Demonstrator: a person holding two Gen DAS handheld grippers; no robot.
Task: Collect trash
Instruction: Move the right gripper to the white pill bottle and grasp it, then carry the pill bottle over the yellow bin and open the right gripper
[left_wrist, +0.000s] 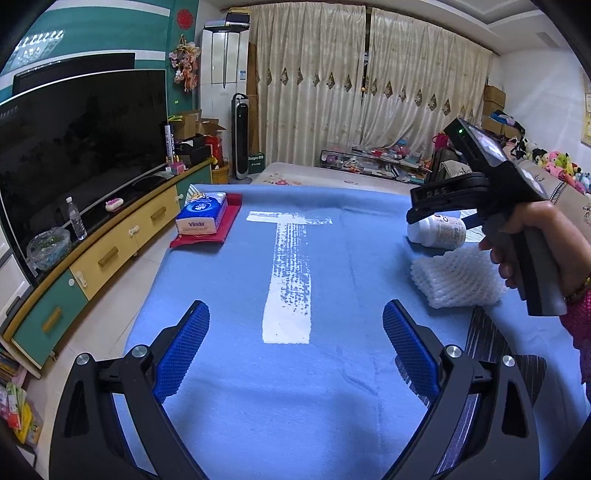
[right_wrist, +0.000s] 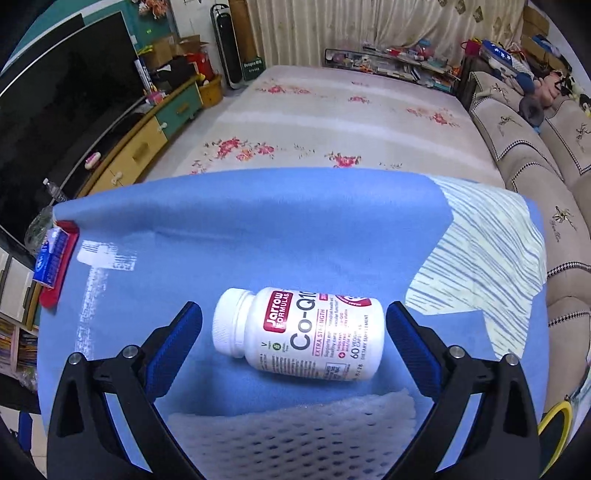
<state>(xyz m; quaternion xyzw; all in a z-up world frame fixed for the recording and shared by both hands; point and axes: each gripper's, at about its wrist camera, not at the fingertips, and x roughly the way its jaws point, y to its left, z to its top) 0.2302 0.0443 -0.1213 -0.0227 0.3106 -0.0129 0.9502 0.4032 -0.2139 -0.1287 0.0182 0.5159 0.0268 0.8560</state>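
A white supplement bottle (right_wrist: 299, 332) lies on its side on the blue tablecloth (right_wrist: 258, 229), cap to the left. My right gripper (right_wrist: 293, 310) hangs over it, open, a blue pad on each side; neither pad presses on the bottle. A white foam net sleeve (right_wrist: 295, 432) lies just in front of the bottle. In the left wrist view the right gripper (left_wrist: 424, 216), held by a hand (left_wrist: 535, 240), sits above the bottle (left_wrist: 439, 230) and the foam net (left_wrist: 454, 280). My left gripper (left_wrist: 295, 332) is open over bare cloth, with nothing between its fingers.
A white T mark (left_wrist: 288, 273) is on the cloth. A tissue pack (left_wrist: 201, 214) rests on a red cloth (left_wrist: 221, 229) at the far left corner. Striped fabric (right_wrist: 480, 266) covers the far right corner. A TV cabinet (left_wrist: 110, 251) stands left, a sofa (right_wrist: 535, 147) right.
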